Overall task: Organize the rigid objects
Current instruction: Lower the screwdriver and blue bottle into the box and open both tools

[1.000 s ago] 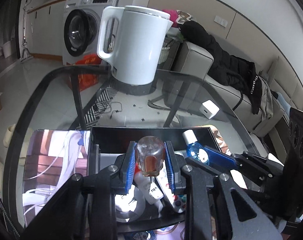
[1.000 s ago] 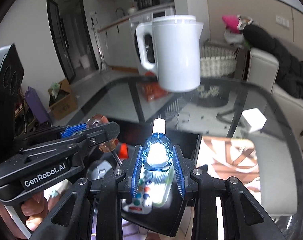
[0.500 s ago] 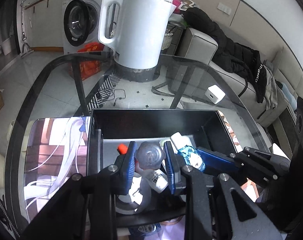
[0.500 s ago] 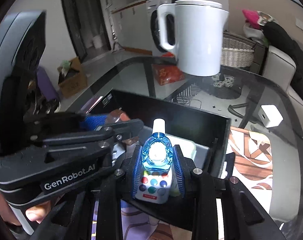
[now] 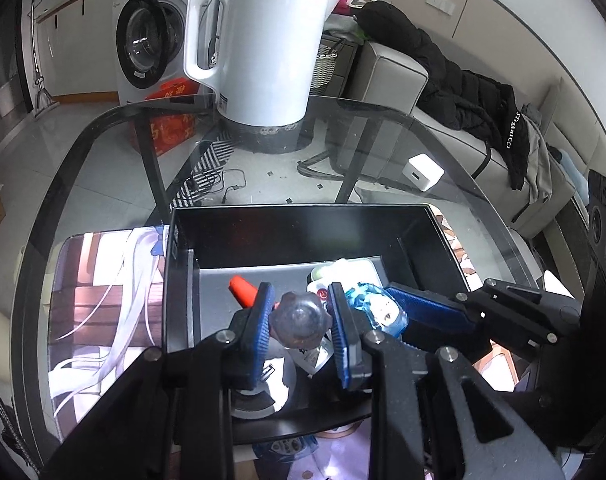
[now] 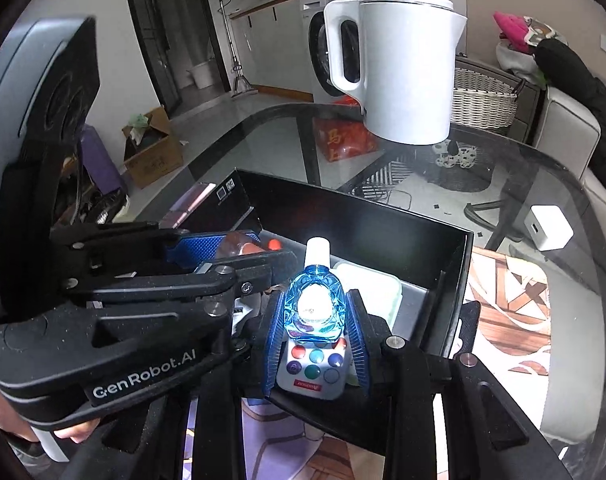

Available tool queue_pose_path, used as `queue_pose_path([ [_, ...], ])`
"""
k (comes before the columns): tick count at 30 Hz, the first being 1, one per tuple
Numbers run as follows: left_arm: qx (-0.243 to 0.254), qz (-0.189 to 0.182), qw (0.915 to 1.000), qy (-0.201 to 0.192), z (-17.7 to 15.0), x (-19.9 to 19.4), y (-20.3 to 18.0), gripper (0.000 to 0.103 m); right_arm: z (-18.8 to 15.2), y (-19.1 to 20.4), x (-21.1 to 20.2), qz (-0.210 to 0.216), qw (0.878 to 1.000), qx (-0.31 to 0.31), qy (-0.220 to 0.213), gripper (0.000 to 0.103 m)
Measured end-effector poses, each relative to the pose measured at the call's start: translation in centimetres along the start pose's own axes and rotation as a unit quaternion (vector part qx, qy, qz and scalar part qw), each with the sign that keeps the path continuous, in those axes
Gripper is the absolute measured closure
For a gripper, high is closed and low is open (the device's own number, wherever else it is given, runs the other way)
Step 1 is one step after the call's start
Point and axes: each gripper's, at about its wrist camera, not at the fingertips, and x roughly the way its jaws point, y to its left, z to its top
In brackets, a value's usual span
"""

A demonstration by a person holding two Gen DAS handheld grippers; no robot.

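Note:
An open black box [image 5: 303, 216] [image 6: 363, 208] sits on the glass table. My left gripper [image 5: 303, 320] is shut on a screwdriver's brownish translucent handle [image 5: 301, 326], seen end-on above the box's near half. My right gripper [image 6: 315, 320] is shut on a small blue bottle with a white cap [image 6: 315, 304], held over the box's near edge just right of the left gripper [image 6: 243, 248]. The blue bottle [image 5: 379, 312] also shows beside the handle in the left wrist view. Under them in the box lie a white remote with coloured buttons [image 6: 313, 368], a pale green case [image 6: 371, 284] and a red-orange item [image 5: 243, 292].
A white kettle [image 5: 263, 52] [image 6: 407, 68] stands at the table's far side. A white charger cube [image 5: 423, 172] [image 6: 549, 228] lies right of the box. A printed mat [image 5: 103, 300] lies under the box. A person's fingers [image 6: 75, 432] grip the left tool.
Both grippers have tipped further down toward the box, so its inside fills more of each view. Each keeps its grip on the same object.

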Motion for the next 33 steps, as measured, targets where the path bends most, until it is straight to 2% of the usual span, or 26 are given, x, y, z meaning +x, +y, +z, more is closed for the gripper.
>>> queue_pose_path([
  [11, -0.003, -0.006, 1.0, 0.003, -0.4, -0.4, 0.0, 0.075, -0.2, 0.0, -0.3, -0.013, 1.0, -0.004, 0.0, 0.066],
  [15, -0.008, 0.007, 0.9999, -0.006, -0.6, -0.8, 0.2, 0.058, -0.3, -0.1, -0.5, -0.009, 1.0, -0.003, -0.003, 0.065],
  [19, -0.015, -0.004, 0.9998, -0.012, -0.7, -1.3, 0.4, 0.055, -0.5, -0.2, -0.8, -0.002, 1.0, 0.005, -0.007, 0.061],
  [23, -0.009, -0.002, 0.9998, -0.019, -1.0, -1.8, 0.0, 0.055, -0.7, 0.2, -1.3, -0.001, 1.0, 0.006, -0.013, 0.054],
  [33, -0.021, -0.01, 0.9985, -0.049, -1.5, -4.0, 0.1, 0.053, -1.4, 0.0, -3.5, -0.007, 0.998, 0.02, -0.051, 0.046],
])
